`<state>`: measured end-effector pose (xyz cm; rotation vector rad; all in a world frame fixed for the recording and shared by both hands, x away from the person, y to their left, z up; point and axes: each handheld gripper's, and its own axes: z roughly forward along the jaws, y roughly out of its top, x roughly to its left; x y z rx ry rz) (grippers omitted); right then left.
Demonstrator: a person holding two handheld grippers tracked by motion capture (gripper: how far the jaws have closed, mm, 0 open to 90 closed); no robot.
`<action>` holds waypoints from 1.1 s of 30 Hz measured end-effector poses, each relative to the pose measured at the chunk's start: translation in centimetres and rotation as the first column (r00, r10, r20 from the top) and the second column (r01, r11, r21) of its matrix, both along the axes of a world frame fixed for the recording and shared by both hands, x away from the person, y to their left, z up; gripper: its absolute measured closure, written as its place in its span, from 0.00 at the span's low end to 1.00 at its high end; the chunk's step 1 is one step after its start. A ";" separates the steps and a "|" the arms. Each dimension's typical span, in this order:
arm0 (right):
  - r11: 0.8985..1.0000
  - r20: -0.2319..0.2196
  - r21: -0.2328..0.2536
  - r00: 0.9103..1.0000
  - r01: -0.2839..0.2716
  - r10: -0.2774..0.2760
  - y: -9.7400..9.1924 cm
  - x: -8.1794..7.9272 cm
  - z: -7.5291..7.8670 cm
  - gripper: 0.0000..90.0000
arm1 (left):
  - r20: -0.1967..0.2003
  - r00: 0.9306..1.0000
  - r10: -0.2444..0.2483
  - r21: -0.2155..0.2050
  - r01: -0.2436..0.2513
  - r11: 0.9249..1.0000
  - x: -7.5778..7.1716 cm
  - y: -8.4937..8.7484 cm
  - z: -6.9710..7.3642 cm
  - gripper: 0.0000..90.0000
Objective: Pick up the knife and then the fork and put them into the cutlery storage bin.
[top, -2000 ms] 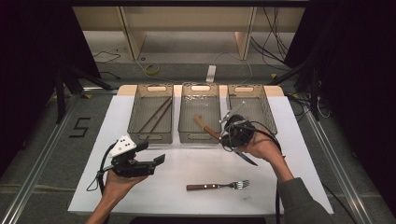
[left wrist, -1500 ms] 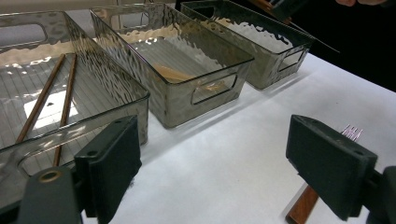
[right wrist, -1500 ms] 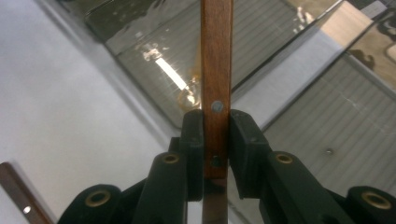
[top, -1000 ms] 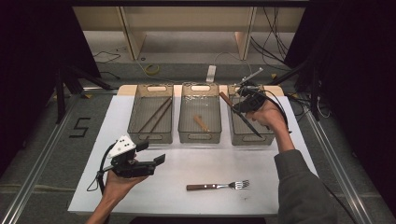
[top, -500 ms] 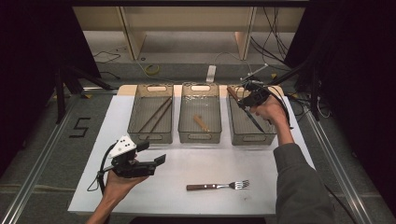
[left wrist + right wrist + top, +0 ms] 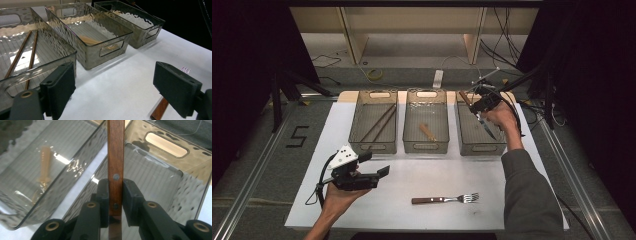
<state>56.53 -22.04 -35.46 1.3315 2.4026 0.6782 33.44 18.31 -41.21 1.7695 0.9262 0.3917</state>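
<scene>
Knife (image 6: 115, 170) clamped in right gripper (image 6: 115, 206), over right bin (image 6: 479, 131)

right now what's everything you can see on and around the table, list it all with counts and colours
bins: three, clear smoky plastic, side by side across the far half of the table
chopsticks: two, dark brown, lying in the left bin
wooden piece: one, light tan, in the middle bin; too small to identify
knife: one, brown wooden handle and steel blade, held over the right bin
fork: one, brown handle and steel tines, lying on the near table
table cover: one, white, under everything
floor marking 5: one, black, left of the table
left gripper: one, black with a white top plate, jaws open, above the near left table
right gripper: one, black, jaws closed on the knife handle
</scene>
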 end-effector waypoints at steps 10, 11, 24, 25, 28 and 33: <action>1.000 0.011 -0.006 1.000 0.011 -0.011 0.4 0.5 -0.7 0.86 | 0.002 1.000 0.000 0.000 0.000 1.000 -0.1 0.0 0.0 0.19; 1.000 0.011 -0.009 1.000 0.015 -0.014 0.5 0.6 -0.7 0.86 | 0.002 1.000 0.000 0.000 0.000 1.000 -0.1 0.0 0.0 0.19; 0.999 -0.015 0.004 0.999 0.044 -0.044 0.2 0.4 -2.5 0.86 | 0.003 1.000 0.001 0.001 -0.001 1.000 -0.1 0.0 0.0 0.19; 0.999 -0.018 0.006 0.999 0.047 -0.047 0.2 0.4 -2.5 0.86 | 0.002 1.000 0.001 0.001 -0.001 1.000 -0.1 0.0 0.0 0.19; 0.998 -0.032 0.005 0.998 0.062 -0.062 0.1 0.4 -2.9 0.85 | 0.003 1.000 0.001 0.001 -0.001 1.000 -0.1 0.0 0.0 0.19; 0.993 -0.040 0.019 0.992 0.117 -0.117 -0.3 0.6 -3.4 0.57 | 0.001 1.000 0.002 0.000 -0.002 1.000 -0.1 0.0 0.0 0.19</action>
